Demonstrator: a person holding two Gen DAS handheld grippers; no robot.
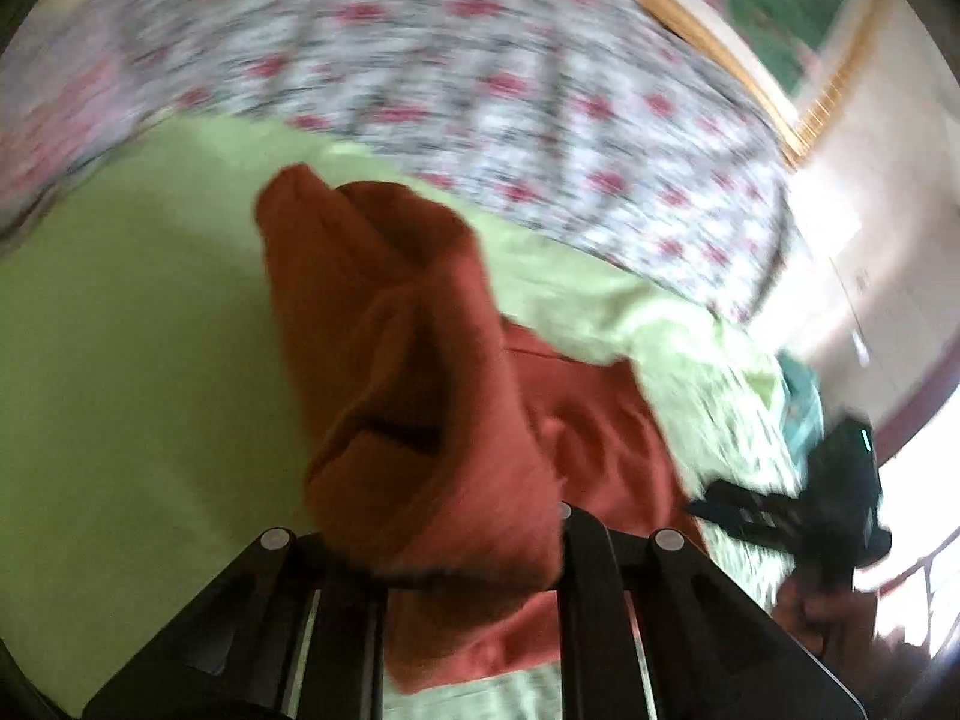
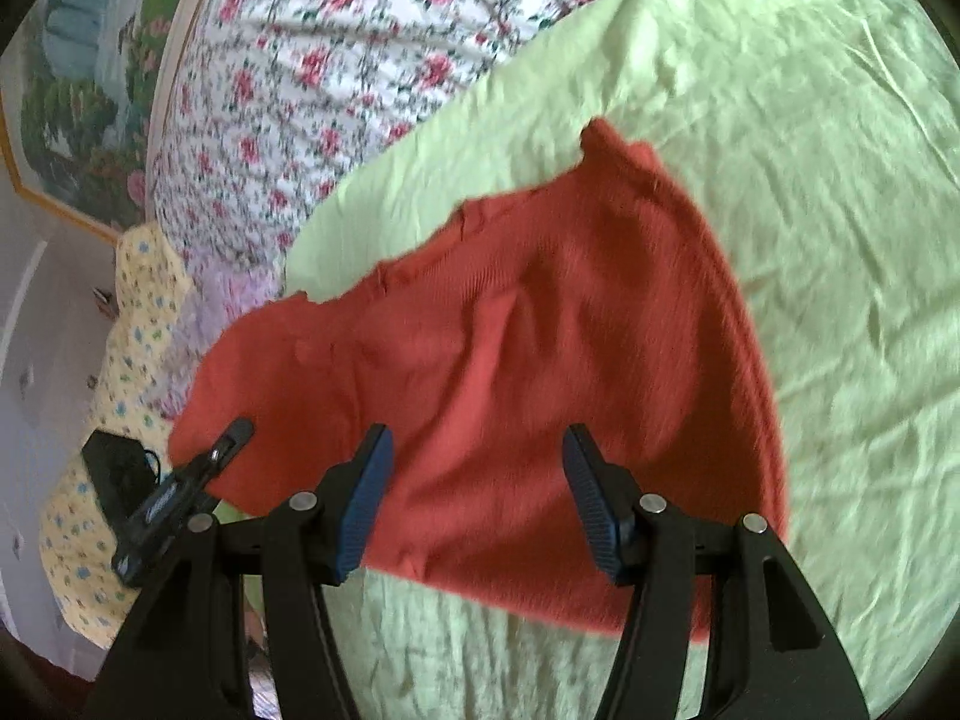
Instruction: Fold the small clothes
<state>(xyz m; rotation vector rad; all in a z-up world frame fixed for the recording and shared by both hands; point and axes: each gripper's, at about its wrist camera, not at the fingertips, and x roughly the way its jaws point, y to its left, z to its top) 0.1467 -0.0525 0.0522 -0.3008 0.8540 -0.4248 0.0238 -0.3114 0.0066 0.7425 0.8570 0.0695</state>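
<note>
A small red knit garment point(image 2: 528, 348) lies on a light green sheet point(image 2: 810, 150). In the right wrist view my right gripper point(image 2: 477, 498) is open and empty, its blue-padded fingers point(image 2: 366, 498) spread just above the garment's near part. My left gripper point(image 2: 234, 432) shows at the garment's left edge there. In the left wrist view a bunched fold of the red garment point(image 1: 408, 372) is lifted right in front of the camera and drapes over my left gripper point(image 1: 456, 552), hiding its fingertips. The right gripper point(image 1: 798, 510) shows at right, blurred.
A floral pink-and-white bedcover point(image 2: 336, 60) lies beyond the green sheet. A yellow patterned cloth point(image 2: 126, 372) hangs at the bed's left edge. A framed landscape picture point(image 2: 78, 96) is on the wall. The left wrist view is motion-blurred.
</note>
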